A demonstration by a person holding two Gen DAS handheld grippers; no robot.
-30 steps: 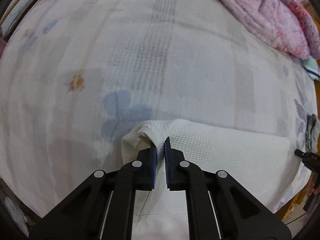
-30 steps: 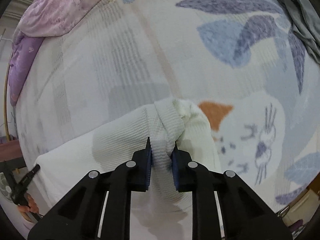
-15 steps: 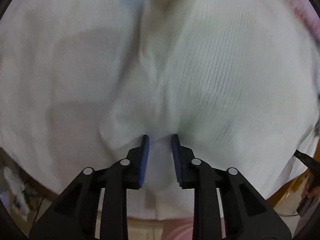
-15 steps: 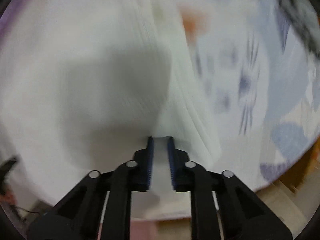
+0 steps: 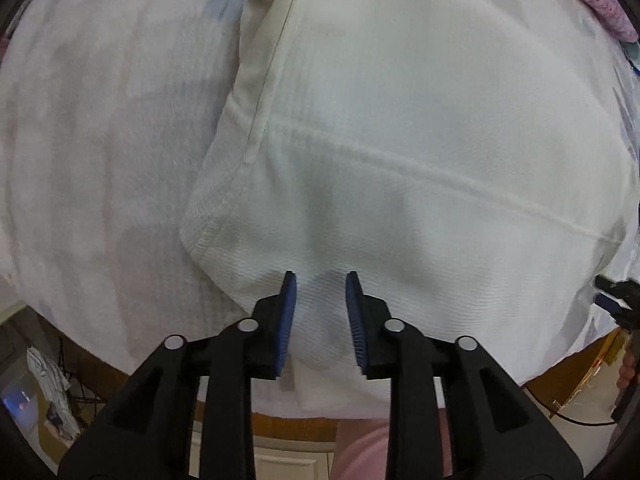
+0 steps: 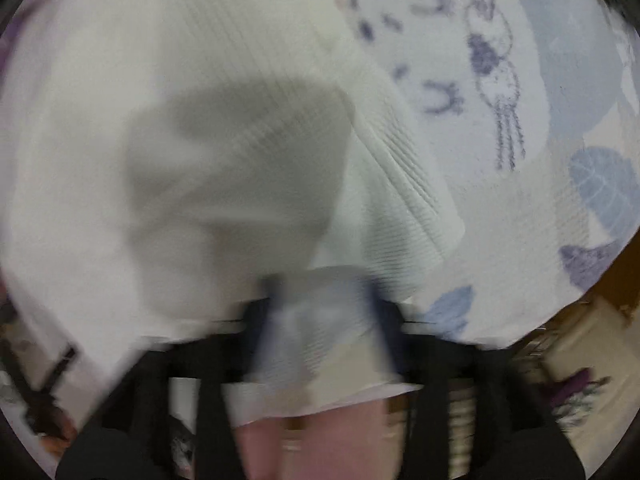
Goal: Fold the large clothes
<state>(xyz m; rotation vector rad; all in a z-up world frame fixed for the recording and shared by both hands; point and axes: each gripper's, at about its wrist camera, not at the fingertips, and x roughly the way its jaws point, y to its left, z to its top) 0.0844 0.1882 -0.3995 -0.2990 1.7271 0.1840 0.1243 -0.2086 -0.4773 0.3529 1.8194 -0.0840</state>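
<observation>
White ribbed garment (image 5: 420,128): in the left wrist view it lay flat over the centre and right of the frame, soft and light.
Hold: its hemmed corner (image 5: 208,236), lower left, seemed best.
Left gripper (image 5: 320,280): fingers wide apart, empty, low centre.
Bed sheet (image 5: 100,140): pale, printed, at left; wooden edge below.
Right view: garment (image 6: 200,120) at left.
Right gripper (image 6: 320,300): too blurred, I cannot tell.

Both wrist views look down, close, sharing the white garment (image 5: 400,140) on the bed.
</observation>
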